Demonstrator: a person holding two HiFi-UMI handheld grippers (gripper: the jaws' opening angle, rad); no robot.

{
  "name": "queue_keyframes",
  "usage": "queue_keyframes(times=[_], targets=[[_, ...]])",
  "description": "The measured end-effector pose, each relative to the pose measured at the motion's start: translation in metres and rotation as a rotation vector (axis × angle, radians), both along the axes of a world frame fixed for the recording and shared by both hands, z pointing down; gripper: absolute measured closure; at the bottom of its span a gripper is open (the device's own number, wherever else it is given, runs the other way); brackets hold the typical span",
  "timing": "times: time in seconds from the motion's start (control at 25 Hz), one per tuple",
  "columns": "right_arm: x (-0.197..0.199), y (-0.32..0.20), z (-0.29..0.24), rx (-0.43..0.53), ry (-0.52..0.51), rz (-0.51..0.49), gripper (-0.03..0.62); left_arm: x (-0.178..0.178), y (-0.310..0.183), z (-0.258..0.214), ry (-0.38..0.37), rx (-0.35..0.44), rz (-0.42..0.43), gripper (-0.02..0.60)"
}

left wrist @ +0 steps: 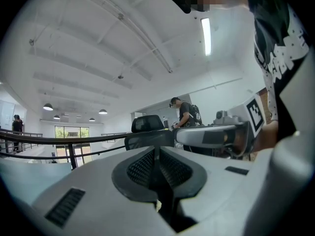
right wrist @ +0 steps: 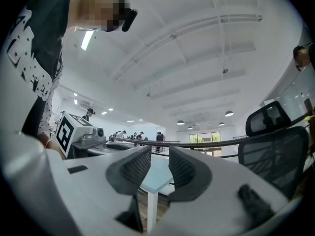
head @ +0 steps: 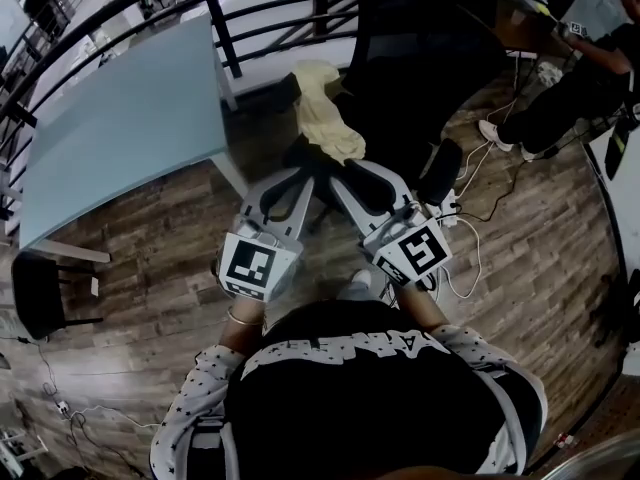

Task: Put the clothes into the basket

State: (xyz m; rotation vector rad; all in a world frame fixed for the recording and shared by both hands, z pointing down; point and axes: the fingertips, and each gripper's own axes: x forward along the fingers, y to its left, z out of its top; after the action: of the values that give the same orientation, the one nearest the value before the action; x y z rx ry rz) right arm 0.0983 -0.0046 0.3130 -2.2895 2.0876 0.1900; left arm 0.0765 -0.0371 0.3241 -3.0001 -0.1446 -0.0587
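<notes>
Floor: dark wood planks (head: 150, 278), worn look. Open hall, white ceiling with pendant lamps.

Far left: small black seat (head: 38, 293) on the planks. Beside it, a pale blue-green table (head: 120, 128) on white legs. A black railing (head: 215, 18) curves behind the table.

Centre: black office chair (head: 420, 58). A pale yellow garment (head: 325, 118) is draped over the chair's left side and hangs down in folds.

Left gripper (left wrist: 157, 167): held level, jaws clenched, ribbed pads pressed together, no cloth caught between them. Its tip stops short of the garment's lower edge, slightly left of it, not touching.

Right gripper (right wrist: 158, 168): jaws released, a clear gap between the pads with only the table edge showing through. Nothing is gripped. Its tip is near the chair base, just right of the garment and below it.

Right: white cables (head: 470, 258) trail over the floor. A seated person in dark clothes (head: 580, 78) is at the far right edge.
</notes>
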Motion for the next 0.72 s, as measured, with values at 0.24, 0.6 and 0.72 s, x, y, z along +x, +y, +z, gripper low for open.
queue_keyframes(times=[0.24,0.6,0.72], targets=[[0.023,0.001,-0.006,-0.002,0.012,-0.03,0.494,0.024,0.002,-0.005,0.003,0.009,-0.027,0.56],[0.063,0.012,-0.008,0.017,0.004,-0.068,0.493,0.061,0.017,-0.004,-0.017,0.017,-0.05,0.56],[0.074,0.015,-0.008,0.022,-0.005,-0.079,0.491,0.071,0.018,-0.005,-0.017,0.012,-0.069,0.56]])
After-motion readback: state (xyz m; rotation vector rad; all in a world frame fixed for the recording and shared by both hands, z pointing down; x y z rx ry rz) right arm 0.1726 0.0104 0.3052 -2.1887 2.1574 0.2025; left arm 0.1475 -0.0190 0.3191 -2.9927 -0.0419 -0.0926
